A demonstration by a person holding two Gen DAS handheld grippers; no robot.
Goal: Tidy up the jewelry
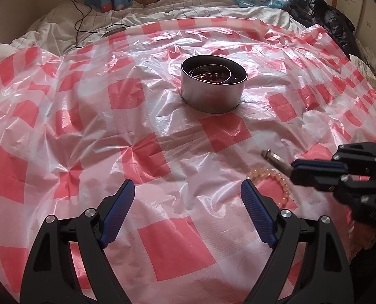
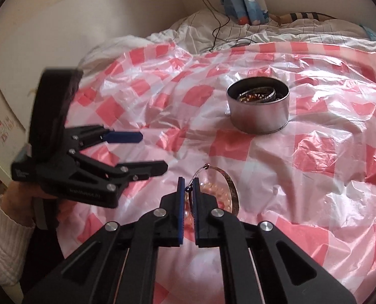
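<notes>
Pink-and-white checked plastic sheet [image 1: 188, 131] covers the bed. Right gripper [image 2: 188, 183] is clenched on a metal bangle [image 2: 232, 190], just above a peach bead bracelet [image 1: 276, 177] on the sheet; left gripper [image 1: 188, 186] hangs released, nothing between its fingers. Farther off stands the round tin [image 1: 212, 96], holding more jewelry.
</notes>
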